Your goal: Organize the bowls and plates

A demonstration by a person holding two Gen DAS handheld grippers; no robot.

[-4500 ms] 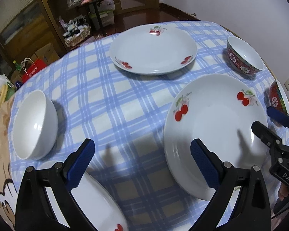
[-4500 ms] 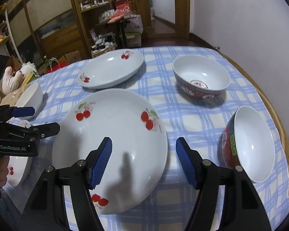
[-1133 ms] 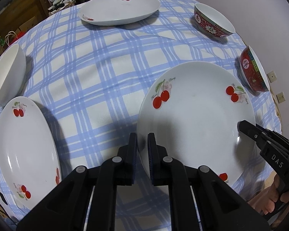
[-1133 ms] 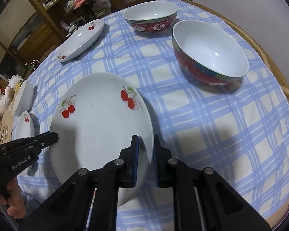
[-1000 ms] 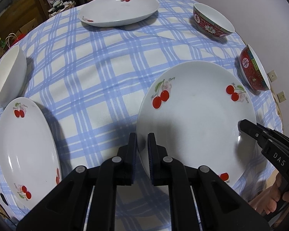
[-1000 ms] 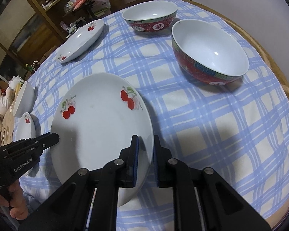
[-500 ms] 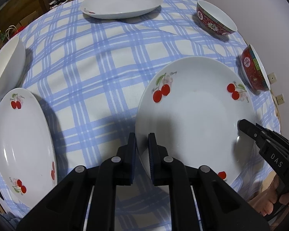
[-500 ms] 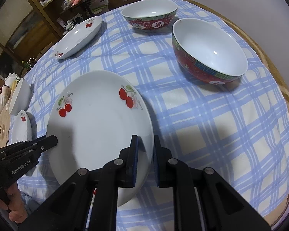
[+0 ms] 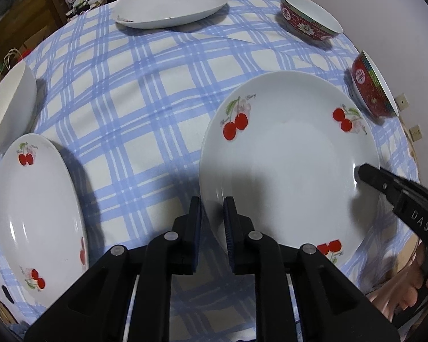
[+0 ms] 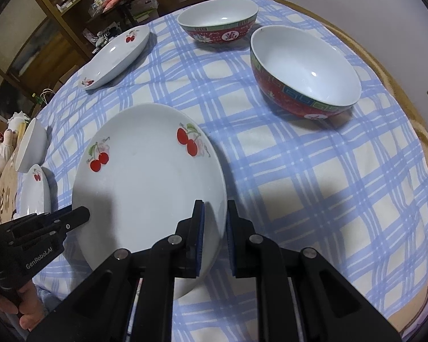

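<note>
A white cherry-print plate [image 9: 288, 165] lies on the blue-check tablecloth [image 9: 128, 99] between both grippers. My left gripper [image 9: 212, 219] straddles the plate's left rim. Its jaws are opening and the pads stand slightly off the rim. In the right wrist view, my right gripper [image 10: 214, 222] is shut on the same plate [image 10: 145, 176] at its right rim. The right gripper's tip [image 9: 362, 171] shows at the plate's far side in the left wrist view. The left gripper's tip [image 10: 77, 216] shows at the plate's left edge in the right wrist view.
A second cherry plate [image 9: 34, 213] and a white bowl [image 9: 8, 108] sit at the left, and a third plate [image 9: 171, 2] at the far side. Two red-patterned bowls [image 10: 305, 71] [image 10: 219, 20] stand at the right. Shelves and clutter lie beyond the table.
Seconds ago both grippers hung wide open over the plate, then they closed on its rims. In the last half second the left jaws have parted a little. The hands have stayed put.
</note>
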